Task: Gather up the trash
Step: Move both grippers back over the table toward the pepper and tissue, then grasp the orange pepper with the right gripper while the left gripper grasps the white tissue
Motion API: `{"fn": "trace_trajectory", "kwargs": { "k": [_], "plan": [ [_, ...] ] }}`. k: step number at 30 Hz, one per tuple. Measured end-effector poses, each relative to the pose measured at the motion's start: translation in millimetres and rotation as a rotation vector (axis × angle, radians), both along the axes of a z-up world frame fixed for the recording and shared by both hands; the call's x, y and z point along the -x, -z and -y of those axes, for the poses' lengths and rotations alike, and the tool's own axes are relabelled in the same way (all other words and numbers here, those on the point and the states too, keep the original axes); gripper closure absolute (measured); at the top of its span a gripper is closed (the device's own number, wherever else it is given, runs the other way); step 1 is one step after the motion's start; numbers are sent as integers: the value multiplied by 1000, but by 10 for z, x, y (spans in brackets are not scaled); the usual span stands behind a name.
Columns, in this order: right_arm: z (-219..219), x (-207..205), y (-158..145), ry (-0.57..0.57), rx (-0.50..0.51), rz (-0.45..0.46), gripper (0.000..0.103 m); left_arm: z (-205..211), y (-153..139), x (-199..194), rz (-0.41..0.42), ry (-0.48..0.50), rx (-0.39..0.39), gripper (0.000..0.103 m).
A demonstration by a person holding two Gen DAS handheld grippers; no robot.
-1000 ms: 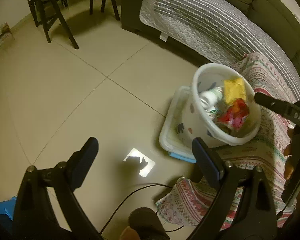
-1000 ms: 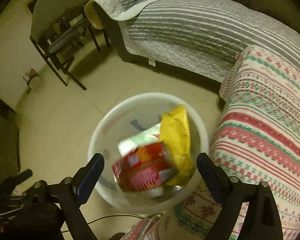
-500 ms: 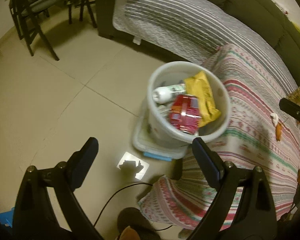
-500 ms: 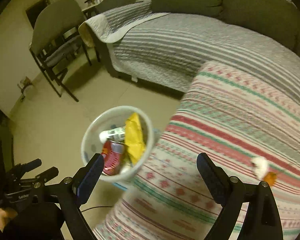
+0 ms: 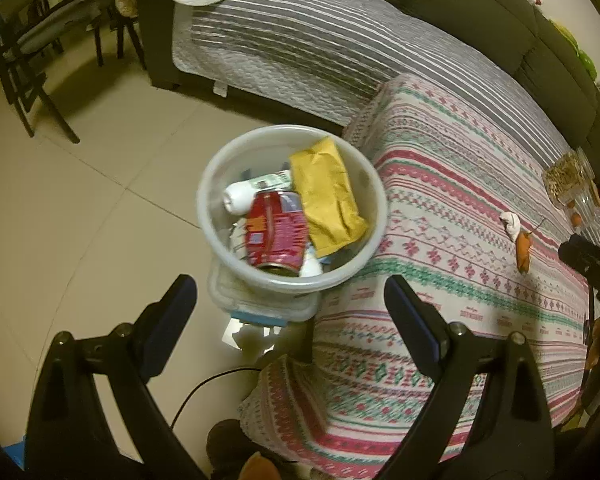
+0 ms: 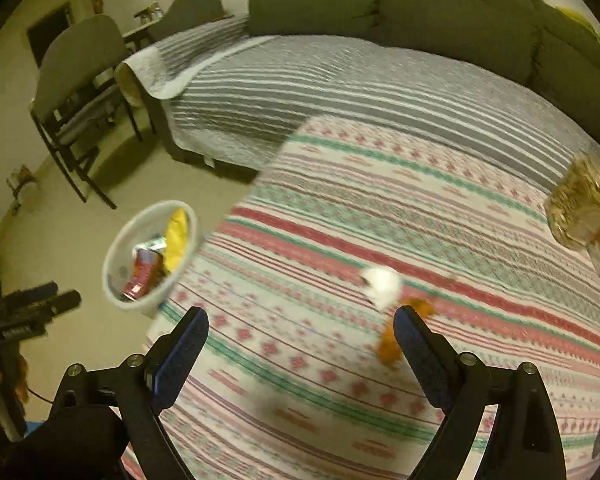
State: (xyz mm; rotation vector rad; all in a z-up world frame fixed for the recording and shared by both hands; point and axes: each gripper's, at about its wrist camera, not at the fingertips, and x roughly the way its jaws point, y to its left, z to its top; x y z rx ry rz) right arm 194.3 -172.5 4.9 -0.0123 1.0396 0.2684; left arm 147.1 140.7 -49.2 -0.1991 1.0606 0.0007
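Observation:
A white bin (image 5: 220, 172) (image 6: 114, 248) stands on the floor against the patterned cloth (image 5: 460, 216) (image 6: 320, 240). Inside lie a red can (image 5: 274, 236), a yellow packet (image 5: 326, 196) and a white bottle (image 5: 240, 196). On the cloth rest a white crumpled scrap (image 5: 511, 224) (image 6: 382, 284) and an orange peel (image 5: 523, 252) (image 6: 388, 344). My left gripper (image 5: 290, 310) is open, hovering just short of the bin with nothing held. My right gripper (image 6: 300, 340) is open above the cloth, its right finger beside the orange peel.
A clear jar (image 5: 566, 178) (image 6: 582, 208) of yellowish bits stands at the cloth's far right. A grey striped sofa cover (image 5: 308, 44) lies behind. Dark chairs (image 5: 24, 56) stand at far left. A black cable (image 5: 204, 388) runs over the floor; a clear box (image 5: 260, 304) sits under the bin.
Both views swung right. The bin slid left in each view, and the right gripper left the bin's mouth and now hangs over the cloth near the scrap and peel.

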Motion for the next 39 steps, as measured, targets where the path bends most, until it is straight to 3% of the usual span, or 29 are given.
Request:
{"fn": "trace_trajectory", "kwargs": {
  "k": [13, 22, 29, 39],
  "plan": [
    [760, -179, 260, 161, -65, -101, 8, 428, 16, -180, -9, 47, -3, 9],
    [717, -321, 597, 161, 4, -194, 9, 561, 25, -238, -15, 48, -4, 9],
    [629, -457, 845, 148, 2, -262, 28, 578, 85, -236, -35, 49, -30, 9],
    [470, -503, 982, 155, 93, -250, 23, 588, 118, -220, -49, 44, -43, 9]
  ]
}}
